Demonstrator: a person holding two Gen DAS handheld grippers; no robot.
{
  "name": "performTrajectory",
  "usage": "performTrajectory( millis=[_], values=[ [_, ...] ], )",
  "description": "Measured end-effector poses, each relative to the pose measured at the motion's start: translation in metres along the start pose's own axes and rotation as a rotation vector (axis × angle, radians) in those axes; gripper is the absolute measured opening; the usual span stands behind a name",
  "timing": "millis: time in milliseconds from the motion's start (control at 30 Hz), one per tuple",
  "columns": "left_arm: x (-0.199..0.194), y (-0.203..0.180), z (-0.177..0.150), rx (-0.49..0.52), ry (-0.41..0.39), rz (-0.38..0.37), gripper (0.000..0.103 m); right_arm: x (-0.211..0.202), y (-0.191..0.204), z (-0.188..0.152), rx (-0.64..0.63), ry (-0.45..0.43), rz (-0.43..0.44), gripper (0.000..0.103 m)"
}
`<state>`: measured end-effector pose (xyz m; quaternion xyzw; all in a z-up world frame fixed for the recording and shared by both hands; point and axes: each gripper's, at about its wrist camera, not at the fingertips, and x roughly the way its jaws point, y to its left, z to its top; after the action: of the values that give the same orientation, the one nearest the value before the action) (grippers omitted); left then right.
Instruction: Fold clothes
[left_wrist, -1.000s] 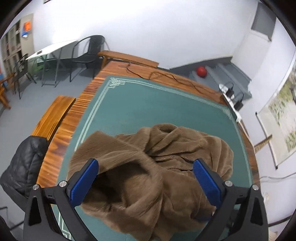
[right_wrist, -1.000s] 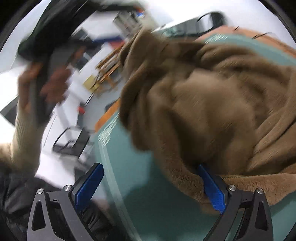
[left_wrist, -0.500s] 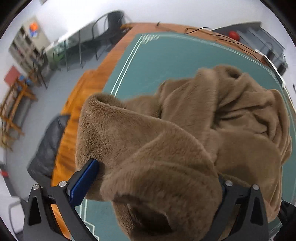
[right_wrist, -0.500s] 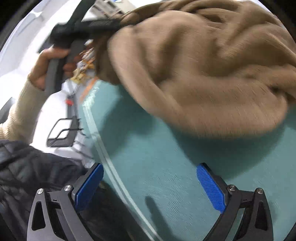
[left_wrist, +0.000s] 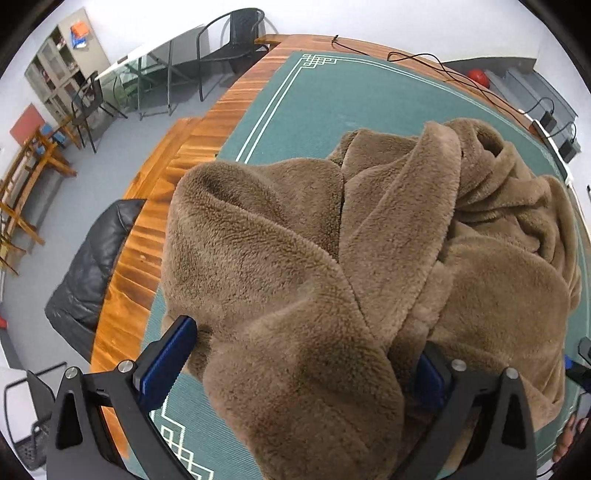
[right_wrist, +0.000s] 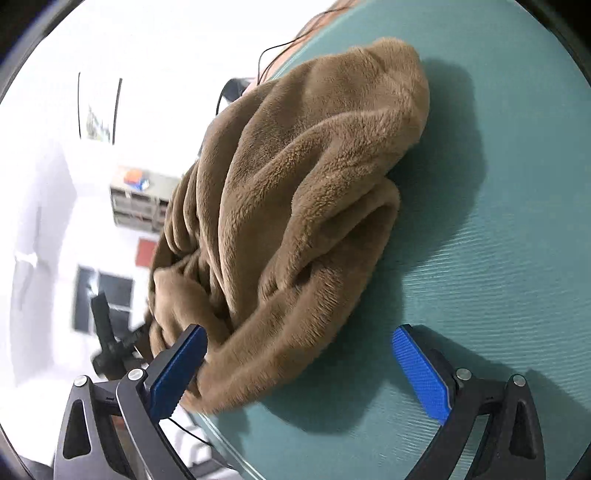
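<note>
A brown fleece garment (left_wrist: 332, 258) lies bunched on the green table mat (left_wrist: 332, 92). My left gripper (left_wrist: 299, 365) is open, and a thick fold of the fleece bulges between its blue pads (left_wrist: 166, 358), hiding most of the right one. In the right wrist view the same garment (right_wrist: 295, 184) is heaped left of centre on the mat (right_wrist: 498, 221). My right gripper (right_wrist: 299, 369) is open, its left pad (right_wrist: 177, 373) touching the fleece's near edge, its right pad over bare mat.
The wooden table edge (left_wrist: 140, 258) runs along the left. A black jacket (left_wrist: 85, 273) hangs over a chair beside it. Cables (left_wrist: 461, 77) cross the far edge. Chairs and a shelf stand beyond. The left gripper's handle (right_wrist: 107, 343) shows in the right wrist view.
The garment has been lifted and turned over toward the left gripper, now filling its jaws. The right gripper has let the fleece go and swung round to its edge.
</note>
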<state>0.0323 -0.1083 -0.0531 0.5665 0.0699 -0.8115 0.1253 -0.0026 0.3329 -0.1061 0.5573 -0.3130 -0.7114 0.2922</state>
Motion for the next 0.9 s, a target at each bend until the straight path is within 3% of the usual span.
performTrajectory(
  millis=[200,333,400,433,467,567,667,900],
  values=[
    [-0.002,0.000,0.002,-0.001,-0.001,-0.015,0.103,0.031,0.018,0.005,0.000,0.028,0.030,0.101],
    [-0.003,0.001,0.004,0.007,-0.003,-0.021,0.103,0.043,0.032,0.000,-0.046,-0.011,-0.020,0.096],
    [-0.007,0.002,0.004,0.001,-0.005,-0.033,0.103,0.044,0.029,-0.003,-0.022,-0.023,-0.057,0.073],
    [-0.009,0.002,0.005,-0.002,-0.006,-0.038,0.103,0.045,0.025,-0.004,0.002,-0.027,-0.078,0.040],
    [-0.012,0.002,0.006,-0.003,-0.010,-0.041,0.103,0.045,0.020,-0.005,0.028,-0.031,-0.086,0.026],
    [-0.022,-0.001,0.008,0.009,-0.027,-0.043,0.103,0.038,0.010,-0.007,0.062,-0.050,-0.041,0.024],
    [-0.031,-0.003,0.012,0.019,-0.043,-0.058,0.103,0.020,0.030,-0.008,-0.071,-0.104,-0.082,0.018],
    [-0.059,-0.020,0.018,0.035,-0.091,-0.121,0.103,-0.023,0.038,-0.014,-0.163,-0.126,-0.067,0.018]
  ],
)
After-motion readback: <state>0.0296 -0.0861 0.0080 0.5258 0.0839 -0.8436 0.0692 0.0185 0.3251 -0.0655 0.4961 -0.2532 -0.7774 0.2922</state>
